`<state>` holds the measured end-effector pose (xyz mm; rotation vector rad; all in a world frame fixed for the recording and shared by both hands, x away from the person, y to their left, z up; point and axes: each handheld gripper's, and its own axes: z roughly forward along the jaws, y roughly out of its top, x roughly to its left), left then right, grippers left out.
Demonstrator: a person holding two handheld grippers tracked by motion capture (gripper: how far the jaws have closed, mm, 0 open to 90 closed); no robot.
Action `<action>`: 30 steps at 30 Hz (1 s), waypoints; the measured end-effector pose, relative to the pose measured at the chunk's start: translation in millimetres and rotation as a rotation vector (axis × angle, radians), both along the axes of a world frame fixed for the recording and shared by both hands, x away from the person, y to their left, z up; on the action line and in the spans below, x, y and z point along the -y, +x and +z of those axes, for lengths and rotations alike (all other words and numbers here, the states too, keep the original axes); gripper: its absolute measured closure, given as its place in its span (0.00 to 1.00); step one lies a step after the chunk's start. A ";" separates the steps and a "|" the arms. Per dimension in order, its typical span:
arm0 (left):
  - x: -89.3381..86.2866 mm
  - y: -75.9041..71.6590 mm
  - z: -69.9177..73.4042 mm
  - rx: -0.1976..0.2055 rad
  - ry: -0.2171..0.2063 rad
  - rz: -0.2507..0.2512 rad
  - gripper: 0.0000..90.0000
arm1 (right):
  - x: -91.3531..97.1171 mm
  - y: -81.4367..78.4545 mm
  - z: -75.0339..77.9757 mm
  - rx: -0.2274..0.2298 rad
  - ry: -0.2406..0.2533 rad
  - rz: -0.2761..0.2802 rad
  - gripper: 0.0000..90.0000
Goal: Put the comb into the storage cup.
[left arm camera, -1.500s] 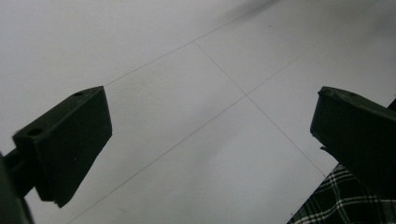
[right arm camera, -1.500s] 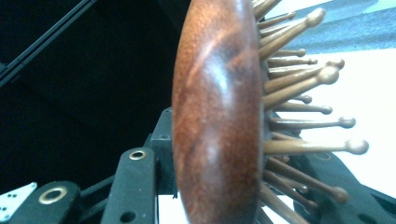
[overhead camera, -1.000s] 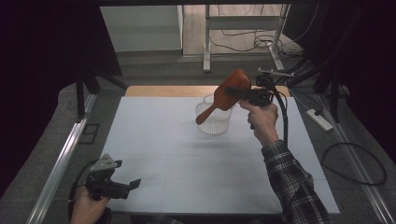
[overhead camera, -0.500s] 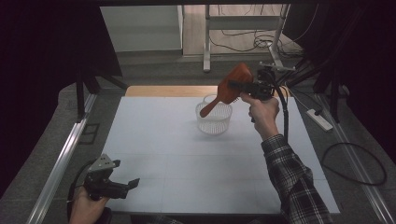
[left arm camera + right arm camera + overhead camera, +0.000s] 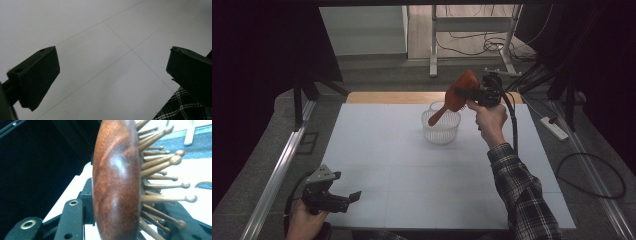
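Since a second ago my right gripper (image 5: 469, 93) has tipped the wooden hairbrush (image 5: 458, 95), clamped by its head, handle down into the white basket (image 5: 440, 128) near the table's (image 5: 377, 150) far edge. My left gripper (image 5: 343, 198) gapes empty at the near left corner. The right gripper view shows its bristle pins (image 5: 162, 165).
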<state>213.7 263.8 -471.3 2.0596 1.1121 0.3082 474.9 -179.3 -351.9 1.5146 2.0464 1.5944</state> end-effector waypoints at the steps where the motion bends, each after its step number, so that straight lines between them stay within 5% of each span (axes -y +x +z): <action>1: 0.1 -0.1 0.0 0.001 0.001 0.000 0.00 | -1.1 0.3 -1.4 -0.003 -0.002 0.001 0.63; 30: 0.5 0.1 -0.2 -0.003 0.003 -0.002 0.00 | -16.5 3.1 -46.4 -0.048 -0.069 0.001 0.62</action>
